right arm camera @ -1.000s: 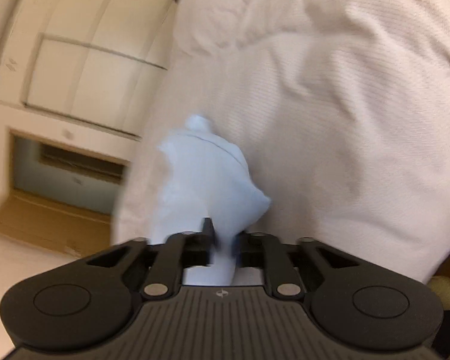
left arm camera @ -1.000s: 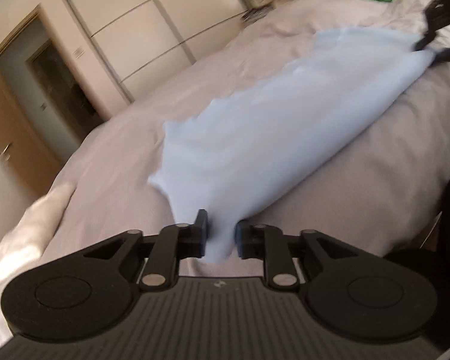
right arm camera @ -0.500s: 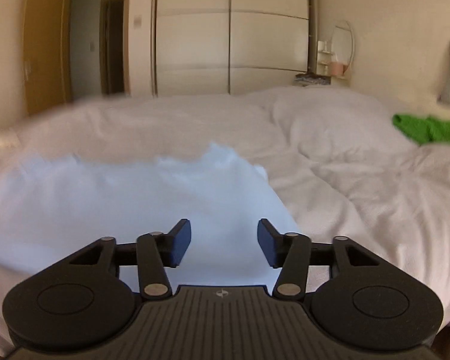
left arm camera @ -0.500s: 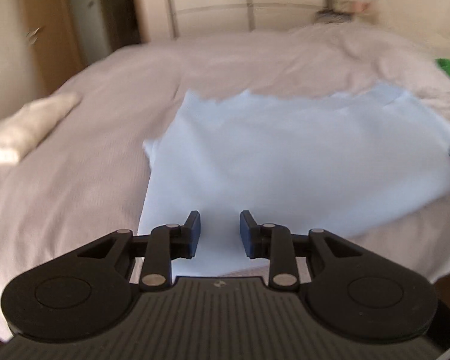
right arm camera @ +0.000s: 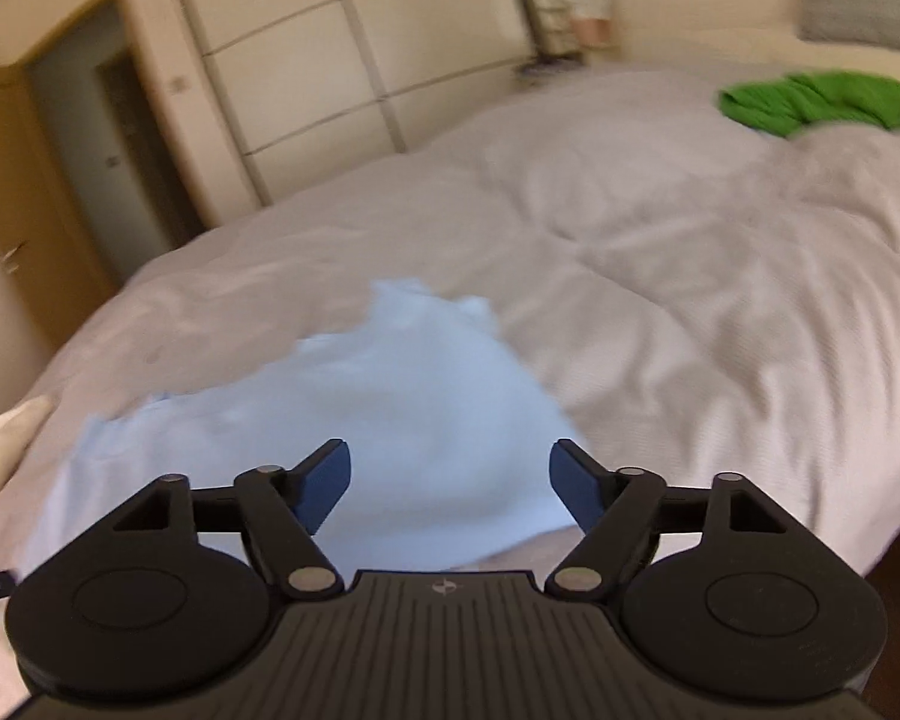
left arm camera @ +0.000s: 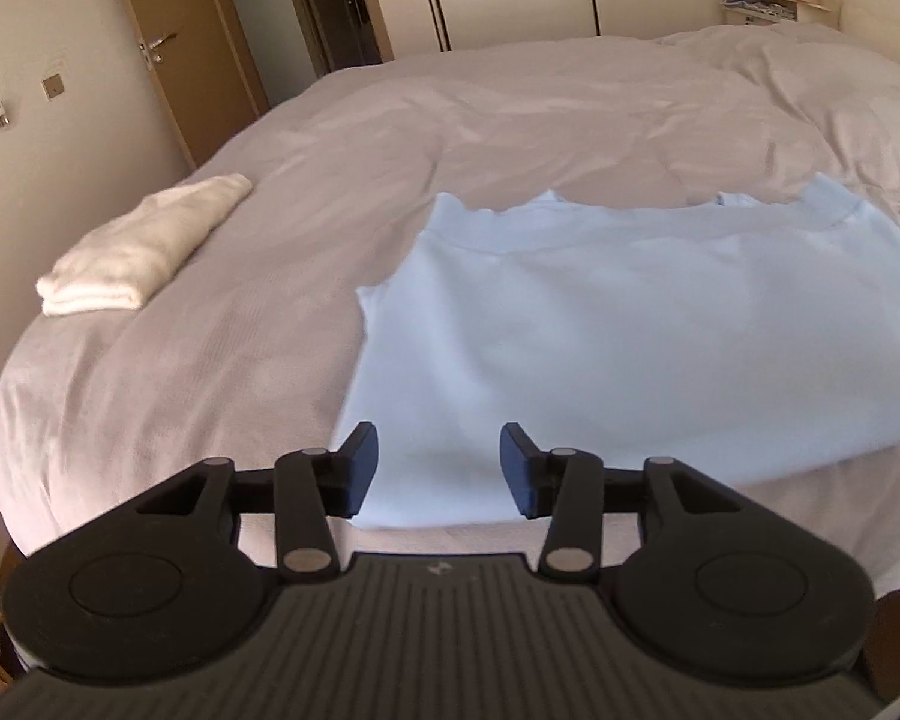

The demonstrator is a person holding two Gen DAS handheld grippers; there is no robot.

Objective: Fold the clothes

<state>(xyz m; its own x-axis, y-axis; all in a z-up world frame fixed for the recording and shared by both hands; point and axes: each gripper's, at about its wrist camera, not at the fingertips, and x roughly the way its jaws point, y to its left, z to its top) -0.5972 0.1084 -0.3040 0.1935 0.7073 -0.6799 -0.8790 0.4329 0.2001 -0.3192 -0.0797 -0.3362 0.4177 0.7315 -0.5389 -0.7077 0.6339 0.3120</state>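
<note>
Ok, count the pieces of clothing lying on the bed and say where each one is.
3. The light blue shirt is spread flat at the near edge; the folded white garment lies to its left; the crumpled green garment is at the far right. More may lie out of view.

Your right wrist view is motion-blurred; the light blue shirt (left arm camera: 648,324) runs past the left view's right edge there.
</note>
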